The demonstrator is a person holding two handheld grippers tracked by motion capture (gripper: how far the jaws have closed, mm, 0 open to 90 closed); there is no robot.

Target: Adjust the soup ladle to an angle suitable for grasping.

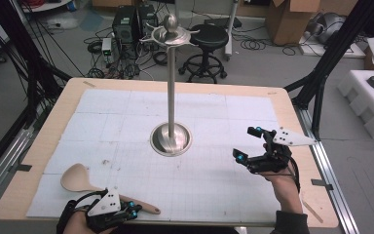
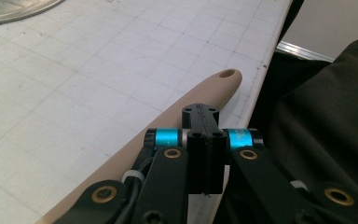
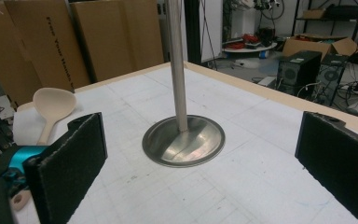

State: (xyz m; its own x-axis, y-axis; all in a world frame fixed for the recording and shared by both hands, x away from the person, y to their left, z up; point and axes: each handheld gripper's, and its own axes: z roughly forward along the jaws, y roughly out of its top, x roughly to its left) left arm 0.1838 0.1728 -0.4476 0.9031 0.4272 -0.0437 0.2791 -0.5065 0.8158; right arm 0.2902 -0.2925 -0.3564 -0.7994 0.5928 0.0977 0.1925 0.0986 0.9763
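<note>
While shut, left tool rests over spoon handle.

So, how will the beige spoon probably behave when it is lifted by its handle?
The beige spoon looks like one rigid piece, so it probably stays stiff. The left gripper is shut on the handle, far from the broad bowl, so the bowl end may sag or swing. The surface looks smooth and matte, so some slipping between the pads is possible.

Faint dark print running down one brown cardboard box in the right gripper view, too blurred to read with certainty. Nothing legible elsewhere: no label, brand, number or sign on the tabletop or its gridded white sheet.
</note>
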